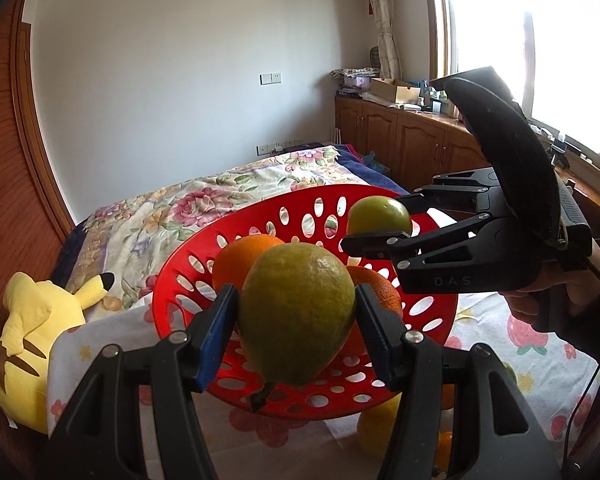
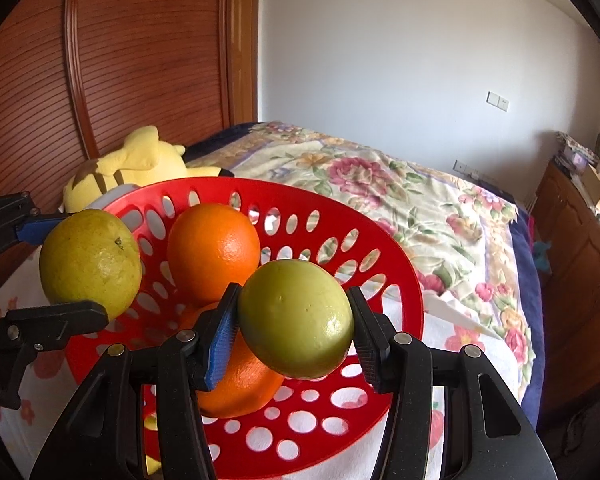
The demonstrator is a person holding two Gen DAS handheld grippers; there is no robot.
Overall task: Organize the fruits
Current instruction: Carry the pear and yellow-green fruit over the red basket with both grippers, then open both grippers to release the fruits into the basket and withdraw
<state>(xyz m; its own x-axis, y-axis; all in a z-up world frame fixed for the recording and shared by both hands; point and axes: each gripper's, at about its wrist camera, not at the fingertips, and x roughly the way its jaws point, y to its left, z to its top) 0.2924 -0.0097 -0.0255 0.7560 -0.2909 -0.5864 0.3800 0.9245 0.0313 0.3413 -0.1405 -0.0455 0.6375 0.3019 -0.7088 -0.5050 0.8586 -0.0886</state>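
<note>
Red basket (image 2: 400, 280) on the bed, perforated all over, tilted toward the grippers. Two oranges lie inside: one (image 2: 214, 250) toward the far-left wall, another (image 2: 240, 384) lower, near the middle, partly hidden behind the right gripper's load.

Left gripper (image 1: 296, 316) grasps a green-yellow citrus (image 1: 296, 312), pads pressed on both its sides, stem end down. Fruit held over the near rim of the basket, above the oranges. In the right wrist view the same fruit (image 2: 90, 260) sits at the basket's left rim, pinched top and bottom by the left gripper (image 2: 66, 268).

Right gripper (image 2: 294, 324) clamps a second, smoother green fruit (image 2: 296, 318), both pads in contact. It hangs over the basket's middle, in front of the lower orange. From the left wrist view this fruit (image 1: 380, 216) shows near the far-right rim, between the fingers of the right gripper (image 1: 384, 220); a hand (image 1: 556, 288) holds the handle.

Basket rests on a white cloth (image 1: 512, 336) with strawberry and flower print, spread over the near end of the bed. More fruit (image 1: 376, 428) lies on the cloth under the basket's near-right rim, kind unclear.

Floral bedspread (image 2: 380, 184) covers the rest. Yellow plush (image 2: 128, 164) lies at the bed's left edge, against the wooden panel (image 2: 140, 60).
</note>
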